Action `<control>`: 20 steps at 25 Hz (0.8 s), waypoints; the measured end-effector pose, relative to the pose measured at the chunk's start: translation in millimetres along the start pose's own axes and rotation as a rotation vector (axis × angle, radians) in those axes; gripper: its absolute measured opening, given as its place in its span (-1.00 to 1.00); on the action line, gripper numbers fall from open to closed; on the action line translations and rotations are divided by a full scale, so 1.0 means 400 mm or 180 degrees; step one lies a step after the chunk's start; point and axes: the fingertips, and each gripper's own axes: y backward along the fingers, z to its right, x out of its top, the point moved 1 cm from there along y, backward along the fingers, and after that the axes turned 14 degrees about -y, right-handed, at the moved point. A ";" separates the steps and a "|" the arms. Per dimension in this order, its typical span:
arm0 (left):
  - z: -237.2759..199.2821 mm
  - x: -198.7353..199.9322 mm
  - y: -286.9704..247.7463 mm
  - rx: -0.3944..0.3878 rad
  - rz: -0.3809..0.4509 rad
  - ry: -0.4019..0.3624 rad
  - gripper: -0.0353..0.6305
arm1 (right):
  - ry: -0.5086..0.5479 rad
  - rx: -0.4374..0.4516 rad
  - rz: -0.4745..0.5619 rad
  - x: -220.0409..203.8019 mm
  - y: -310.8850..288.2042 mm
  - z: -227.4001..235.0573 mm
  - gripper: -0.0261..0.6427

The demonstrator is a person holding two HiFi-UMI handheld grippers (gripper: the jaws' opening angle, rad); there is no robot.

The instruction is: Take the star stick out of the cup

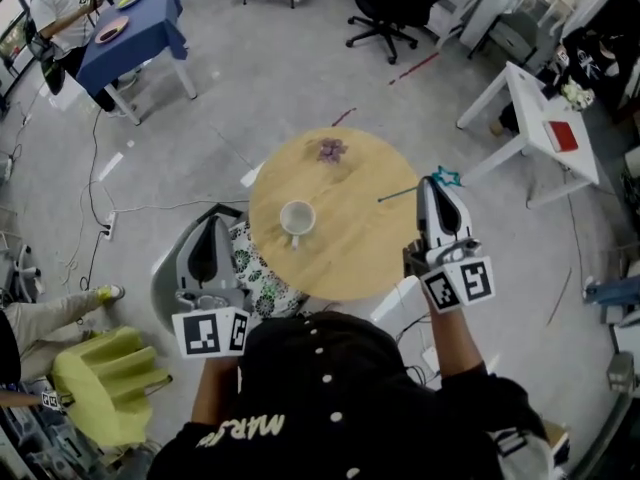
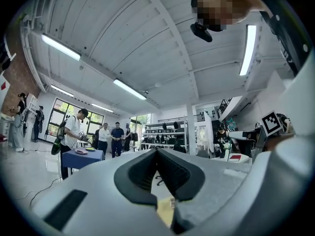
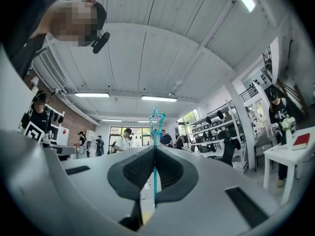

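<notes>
- A person's right gripper [image 1: 433, 185] [image 3: 155, 150] is clamped on the teal star stick [image 1: 446, 178] [image 3: 157, 116]. The star pokes out past the closed jaw tips.
- The stick is out of the white cup [image 1: 297, 218] and hangs over the right edge of the round wooden table [image 1: 350, 273]. Its thin shaft slants back over the tabletop.
- The cup stands upright near the table's middle, apart from the stick.
- The left gripper [image 1: 208, 230] [image 2: 156, 154] hangs off the table's left side, its jaws pressed together on nothing.
- A small purple object [image 1: 331, 149] lies near the far rim.
</notes>
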 end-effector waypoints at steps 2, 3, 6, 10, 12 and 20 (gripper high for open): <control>0.002 0.015 -0.001 -0.0021 0.0026 -0.0011 -0.88 | 0.0025 -0.0115 0.0056 0.015 0.025 0.011 -0.90; 0.002 0.020 0.000 -0.0028 0.0035 -0.0011 -0.88 | 0.0032 -0.0174 0.0081 0.020 0.037 0.017 -0.90; 0.000 0.022 0.005 -0.0033 0.0031 0.0001 -0.88 | 0.0052 -0.0314 0.0140 0.025 0.067 0.034 -0.90; 0.001 0.024 0.006 -0.0063 0.0020 0.0002 -0.88 | 0.0121 -0.0389 0.0164 0.032 0.086 0.039 -0.90; 0.001 0.026 0.003 -0.0072 0.0024 -0.0004 -0.88 | 0.0134 -0.0406 0.0170 0.035 0.089 0.040 -0.90; 0.012 0.033 -0.004 -0.0087 0.0044 -0.0019 -0.88 | 0.0110 -0.0423 0.0154 0.027 0.098 0.048 -0.90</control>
